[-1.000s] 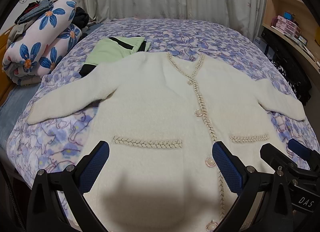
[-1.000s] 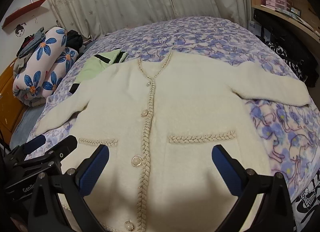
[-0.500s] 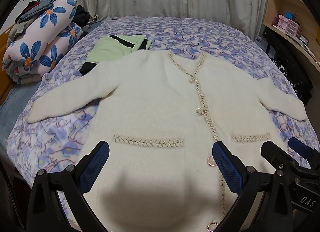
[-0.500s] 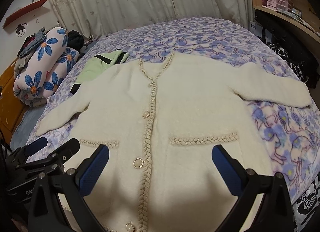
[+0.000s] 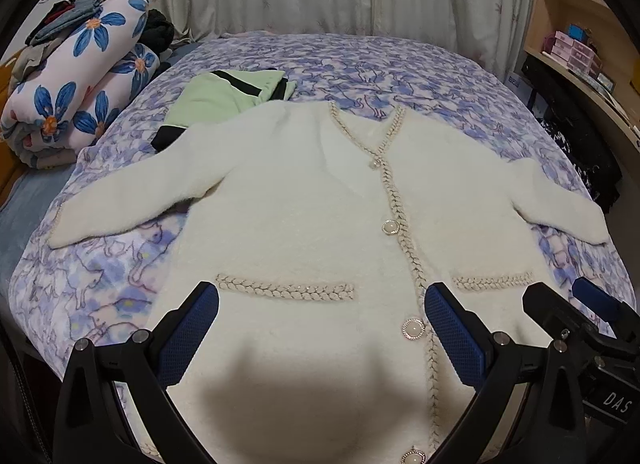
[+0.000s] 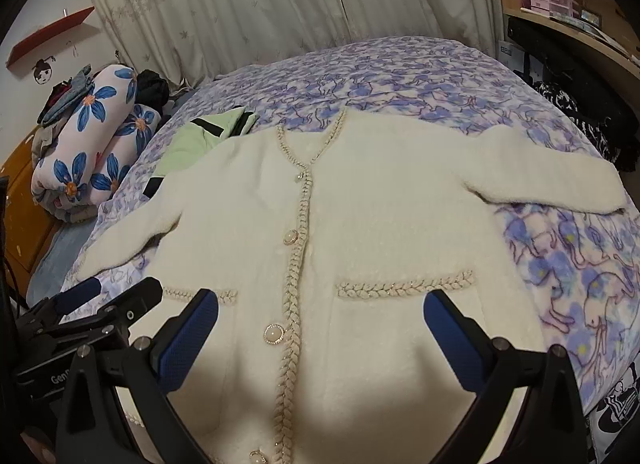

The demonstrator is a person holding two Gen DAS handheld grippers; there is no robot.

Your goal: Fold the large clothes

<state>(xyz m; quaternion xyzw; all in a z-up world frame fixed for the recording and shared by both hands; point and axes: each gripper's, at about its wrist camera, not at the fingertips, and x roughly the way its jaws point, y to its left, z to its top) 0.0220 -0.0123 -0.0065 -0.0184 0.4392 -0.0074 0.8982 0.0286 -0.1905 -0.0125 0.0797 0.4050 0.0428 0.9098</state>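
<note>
Flat, buttoned: cream cardigan (image 5: 320, 199), sleeves outspread.

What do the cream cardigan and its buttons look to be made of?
The cardigan looks like a fuzzy, plush knit: a soft matte nap with braided trim. Its buttons look like glossy pearl-like domes in sparkly metallic rims, though whether plastic or metal can't be told.

"DAS" reads on the right gripper (image 5: 592, 312) body, lower right; "Gen" on the left gripper (image 6: 108, 296) body, lower left.
</note>
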